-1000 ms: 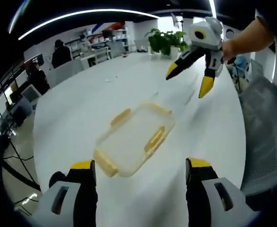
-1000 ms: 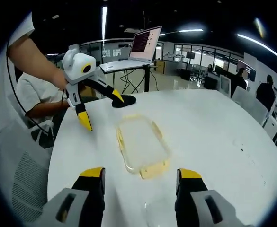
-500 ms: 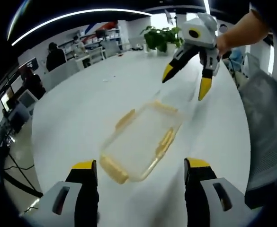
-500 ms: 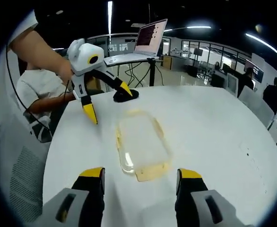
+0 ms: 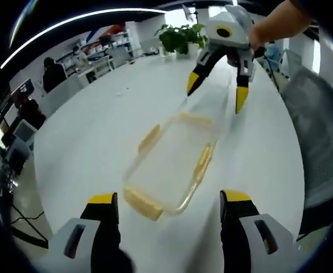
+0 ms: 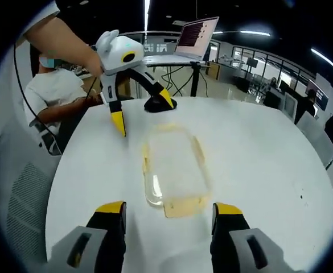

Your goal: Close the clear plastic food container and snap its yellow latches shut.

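Clear plastic container (image 5: 172,165) with pale yellow latches (image 5: 143,203) on a plain white table (image 5: 92,136). Left gripper (image 5: 165,206) — grey body, black jaws capped in yellow; in the right gripper view its shell is white with a yellow-ringed lens. Right gripper (image 6: 169,215) — the same grey, black and yellow. Green potted plant (image 5: 180,37) at the table's far end. Black object (image 6: 159,104) near the table's edge. Grey mesh chair (image 5: 320,142).

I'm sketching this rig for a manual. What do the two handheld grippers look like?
Each gripper has a light grey body and two black jaws capped with yellow tips. Seen from across the table, the body is a rounded white-grey shell with a yellow-ringed dark dot on its side.
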A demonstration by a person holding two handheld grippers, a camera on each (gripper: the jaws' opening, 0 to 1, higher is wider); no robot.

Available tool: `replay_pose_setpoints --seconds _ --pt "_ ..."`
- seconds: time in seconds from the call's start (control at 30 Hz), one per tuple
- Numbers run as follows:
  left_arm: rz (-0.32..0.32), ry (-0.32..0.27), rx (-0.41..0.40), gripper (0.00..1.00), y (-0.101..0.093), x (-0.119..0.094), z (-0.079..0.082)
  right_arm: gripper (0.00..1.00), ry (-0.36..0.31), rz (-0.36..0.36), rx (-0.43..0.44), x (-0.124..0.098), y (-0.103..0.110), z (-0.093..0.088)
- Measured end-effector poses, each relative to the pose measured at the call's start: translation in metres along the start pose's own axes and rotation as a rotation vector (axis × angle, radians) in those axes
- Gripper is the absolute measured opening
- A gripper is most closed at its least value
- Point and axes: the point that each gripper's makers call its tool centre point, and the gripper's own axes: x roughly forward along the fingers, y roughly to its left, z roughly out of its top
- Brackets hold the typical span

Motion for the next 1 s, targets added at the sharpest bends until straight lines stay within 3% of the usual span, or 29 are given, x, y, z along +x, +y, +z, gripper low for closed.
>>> replay_pose_setpoints --seconds 0.27,0.33,0.43,1.0 --pt "-0.077 0.026 0.063 0.71 -0.005 0.005 -0.004 0.59 0.027 0.024 -0.029 0.005 -0.001 -0.001" --pt "-0.084 0.055 0.115 0.71 -0.005 0.006 -0.009 0.59 0.035 0.028 -0.038 0.007 -0.001 -0.002" --pt "-0.1 0.058 0.117 0.7 -0.005 0.007 -0.01 0.59 0.048 0.035 -0.041 0.009 -0.001 -0.004" --pt "-0.163 0.141 0.314 0.66 0.008 0.014 -0.018 0.59 0.1 0.084 -0.082 0.018 -0.003 -0.007"
